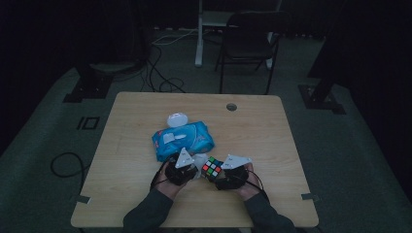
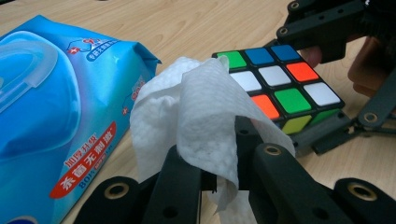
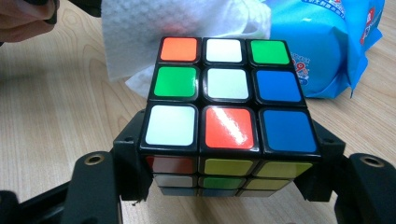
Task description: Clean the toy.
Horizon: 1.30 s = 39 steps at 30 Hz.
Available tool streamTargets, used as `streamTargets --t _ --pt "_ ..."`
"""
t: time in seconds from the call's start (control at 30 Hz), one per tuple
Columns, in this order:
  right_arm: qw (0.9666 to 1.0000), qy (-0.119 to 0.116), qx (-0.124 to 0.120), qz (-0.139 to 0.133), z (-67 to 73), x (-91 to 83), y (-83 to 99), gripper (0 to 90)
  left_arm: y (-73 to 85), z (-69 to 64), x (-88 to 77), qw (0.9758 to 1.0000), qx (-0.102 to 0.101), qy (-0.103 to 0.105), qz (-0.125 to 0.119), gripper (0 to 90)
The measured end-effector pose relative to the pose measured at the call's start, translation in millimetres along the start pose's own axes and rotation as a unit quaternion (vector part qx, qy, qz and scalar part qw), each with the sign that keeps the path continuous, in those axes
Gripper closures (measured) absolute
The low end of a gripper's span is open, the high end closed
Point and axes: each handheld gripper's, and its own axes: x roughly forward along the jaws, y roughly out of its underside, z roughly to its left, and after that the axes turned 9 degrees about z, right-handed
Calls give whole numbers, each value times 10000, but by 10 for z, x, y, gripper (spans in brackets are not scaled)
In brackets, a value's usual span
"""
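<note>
we hold the cube [image 3: 228,105] and a wipe [image 2: 196,112] at the near edge of the table [image 1: 272,131].

our right gripper [image 1: 217,177] has its jaws clamped on the cube's two sides, coloured top face up; our left gripper [image 1: 190,171] pinches the white wipe, which drapes over its jaws and touches the cube's corner. the blue pack [image 1: 182,139] lies just behind, with a white lid [image 1: 177,119] beyond it.

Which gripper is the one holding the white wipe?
The left gripper: its jaws are pinched shut on the white wipe. The right gripper instead clamps the puzzle cube between its jaws.
</note>
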Motion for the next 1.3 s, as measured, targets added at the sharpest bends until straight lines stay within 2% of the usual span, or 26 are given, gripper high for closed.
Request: streamTargets --t 0.27,0.3,0.47,0.73,0.93,1.13,1.3 --pt "10000 14 -25 -20 17 -9 -8 347 -6 30 29 10000 -51 49 -40 855" --pt "9999 -68 -35 -69 30 -18 -10 347 -19 37 50 10000 -38 29 -8 855" --pt "9998 -73 -139 -89 77 -24 -29 346 -50 60 113 9999 -100 10 3 855" --pt "9998 -20 -100 -180 81 -64 -39 347 11 52 170 9998 -182 2 108 854" --pt "9994 34 19 -334 31 -121 -43 347 82 52 209 9995 -196 47 246 854" --pt "9993 84 113 -343 -2 -128 -33 347 68 15 193 9996 -159 -2 231 854" --pt "9996 86 72 -273 -2 -110 -26 347 47 11 163 9997 -155 -30 173 854"
